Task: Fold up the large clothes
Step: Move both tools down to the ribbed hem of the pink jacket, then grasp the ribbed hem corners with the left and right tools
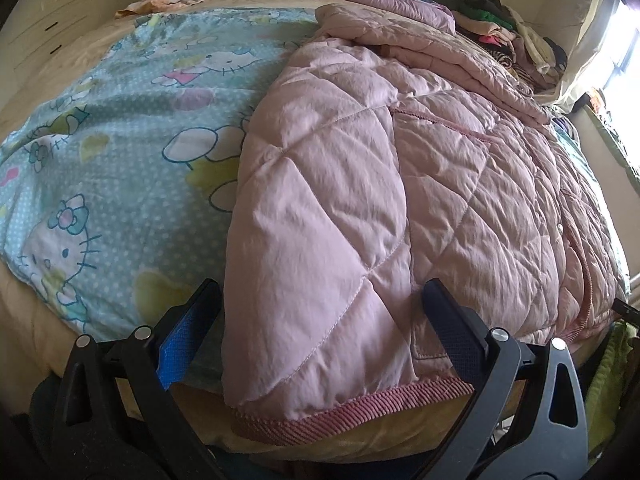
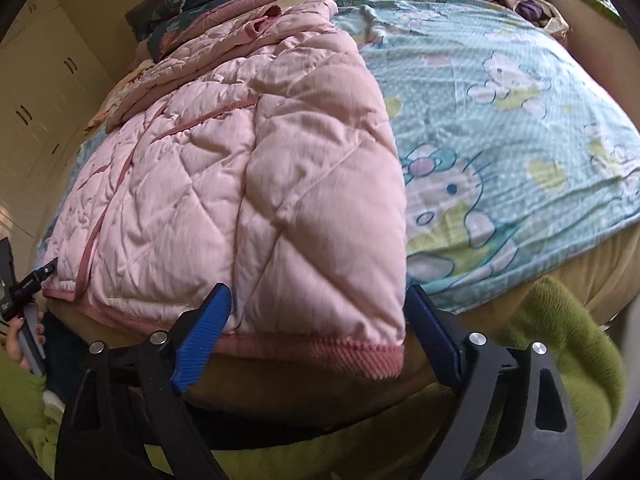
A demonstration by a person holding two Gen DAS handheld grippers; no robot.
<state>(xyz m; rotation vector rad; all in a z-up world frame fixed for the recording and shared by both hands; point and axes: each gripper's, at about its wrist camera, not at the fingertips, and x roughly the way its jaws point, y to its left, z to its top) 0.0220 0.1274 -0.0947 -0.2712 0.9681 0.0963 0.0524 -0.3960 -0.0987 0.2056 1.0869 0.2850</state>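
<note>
A pink quilted jacket (image 1: pixel 360 184) lies spread on the bed, sleeves folded in over the body, its ribbed hem (image 1: pixel 360 412) at the near edge. My left gripper (image 1: pixel 320 292) is open, its fingers on either side of the left sleeve end, apart from it. In the right wrist view the same jacket (image 2: pixel 248 168) lies with its right sleeve cuff (image 2: pixel 320 352) between the open fingers of my right gripper (image 2: pixel 320 300). The left gripper's tip shows at the far left of that view (image 2: pixel 28 284).
A light blue cartoon-cat sheet (image 1: pixel 120 140) (image 2: pixel 500 120) covers the bed. Folded bedding and a heap of clothes (image 1: pixel 512 36) lie at the far end. A green blanket (image 2: pixel 560 360) hangs below the bed edge. White cupboards (image 2: pixel 36 112) stand at the left.
</note>
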